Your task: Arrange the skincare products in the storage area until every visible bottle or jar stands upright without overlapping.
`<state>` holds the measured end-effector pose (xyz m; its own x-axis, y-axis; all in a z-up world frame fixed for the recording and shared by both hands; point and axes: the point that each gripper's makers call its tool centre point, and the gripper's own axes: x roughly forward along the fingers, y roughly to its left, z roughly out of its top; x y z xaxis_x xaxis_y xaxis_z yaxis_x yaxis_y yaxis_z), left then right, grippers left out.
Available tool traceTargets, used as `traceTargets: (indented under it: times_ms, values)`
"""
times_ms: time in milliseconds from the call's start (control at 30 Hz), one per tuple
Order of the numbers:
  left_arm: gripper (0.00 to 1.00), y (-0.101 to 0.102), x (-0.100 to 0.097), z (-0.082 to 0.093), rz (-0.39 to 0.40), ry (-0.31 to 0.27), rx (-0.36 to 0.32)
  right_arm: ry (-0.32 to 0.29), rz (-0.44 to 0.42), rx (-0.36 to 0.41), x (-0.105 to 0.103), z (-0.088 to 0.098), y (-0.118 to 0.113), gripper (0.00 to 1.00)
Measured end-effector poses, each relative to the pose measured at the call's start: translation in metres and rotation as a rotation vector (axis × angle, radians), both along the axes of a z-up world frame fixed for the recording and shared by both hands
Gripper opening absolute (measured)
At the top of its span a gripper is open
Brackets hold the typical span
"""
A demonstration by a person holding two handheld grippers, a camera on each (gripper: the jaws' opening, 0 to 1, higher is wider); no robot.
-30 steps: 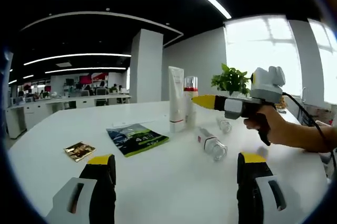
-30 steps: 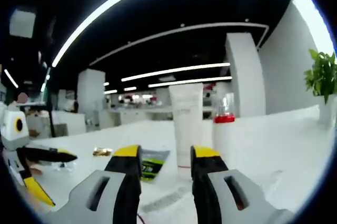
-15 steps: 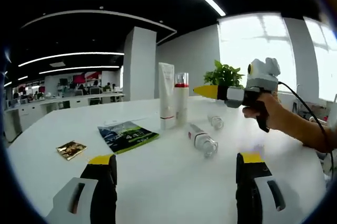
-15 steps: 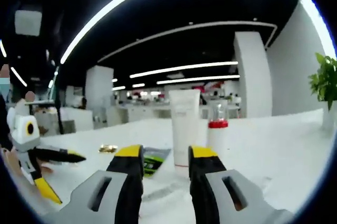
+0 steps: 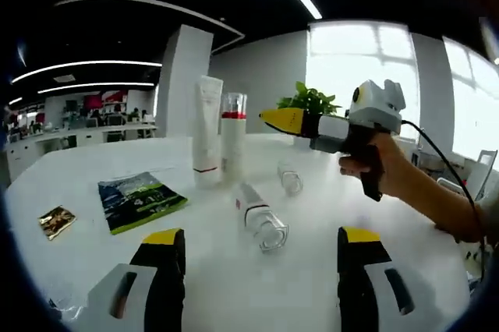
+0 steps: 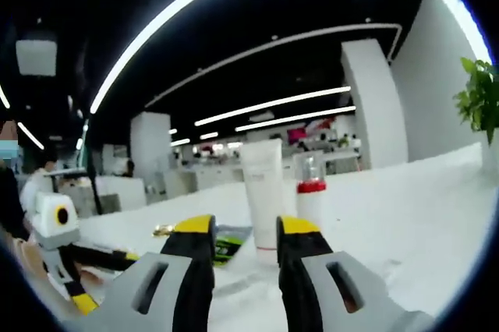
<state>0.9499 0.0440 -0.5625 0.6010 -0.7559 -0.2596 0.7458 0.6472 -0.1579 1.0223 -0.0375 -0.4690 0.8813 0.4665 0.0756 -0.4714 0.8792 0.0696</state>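
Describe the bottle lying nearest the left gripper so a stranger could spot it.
On the white table, right of the green sachet and in front of the upright tube, lies a clear bottle. Unlike the smaller one behind it, it has a red-marked label.

A green sachet [image 5: 139, 200] and a small gold packet [image 5: 56, 221] lie flat — potted plant [image 5: 309, 103] behind.

White tube [image 5: 207, 129], red-collared bottle [image 5: 233, 133]
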Motion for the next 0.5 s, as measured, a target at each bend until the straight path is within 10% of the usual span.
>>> traceTargets:
  times_ms: [500]
  values:
    - [0.57,-0.013,0.012,-0.020,0.084,0.080,0.073,0.002,-0.008,0.006,0.000,-0.002,-0.001,0.28]
